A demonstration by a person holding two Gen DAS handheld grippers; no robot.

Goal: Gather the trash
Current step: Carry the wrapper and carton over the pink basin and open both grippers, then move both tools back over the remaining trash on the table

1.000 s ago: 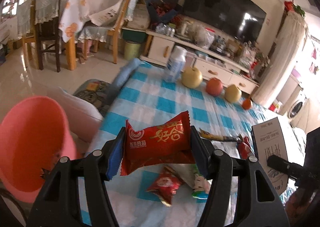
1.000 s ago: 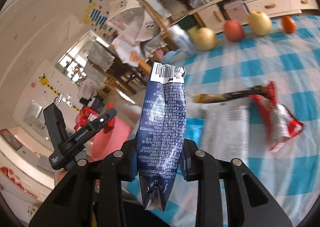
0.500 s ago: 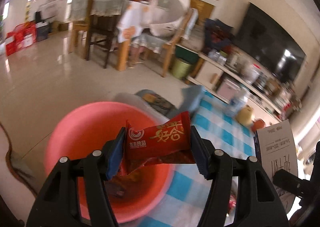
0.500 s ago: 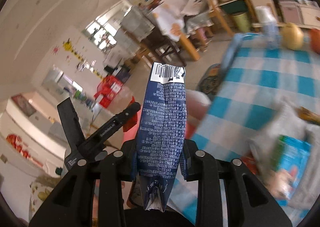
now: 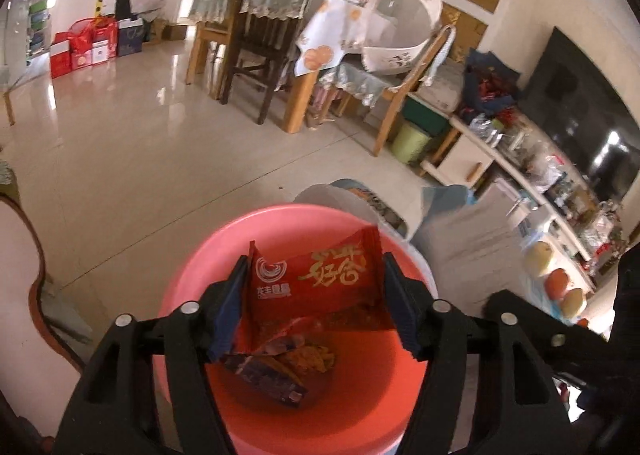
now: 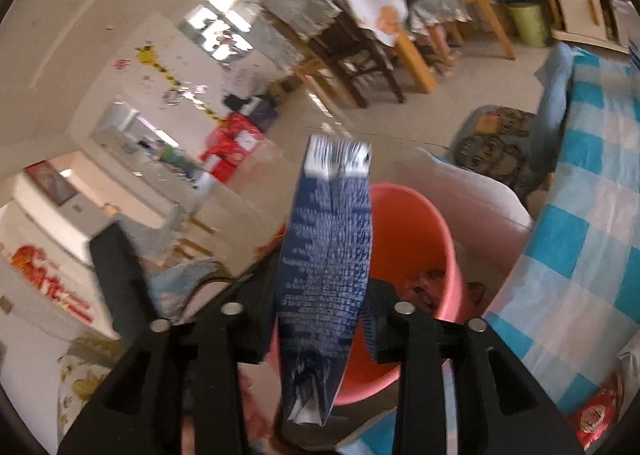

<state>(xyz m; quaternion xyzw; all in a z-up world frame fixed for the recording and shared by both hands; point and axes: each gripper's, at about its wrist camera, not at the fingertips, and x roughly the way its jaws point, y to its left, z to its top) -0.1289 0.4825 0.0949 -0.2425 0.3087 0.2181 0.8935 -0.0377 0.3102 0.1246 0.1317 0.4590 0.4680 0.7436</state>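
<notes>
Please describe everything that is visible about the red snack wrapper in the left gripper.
The red snack wrapper is a glossy foil-like packet with a white round logo, white characters and larger gold characters. It looks crumpled and flat. The left gripper clamps it by both side edges, printed face toward the camera, slightly tilted. It hangs above the opening of the pink bin, which already holds other wrappers, without touching them.

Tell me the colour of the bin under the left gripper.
Pink-red bin, clearest in the left wrist view.

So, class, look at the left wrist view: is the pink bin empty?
No: the pink bin already holds wrappers at its bottom, below the red snack packet held between the left gripper's fingers.
</notes>
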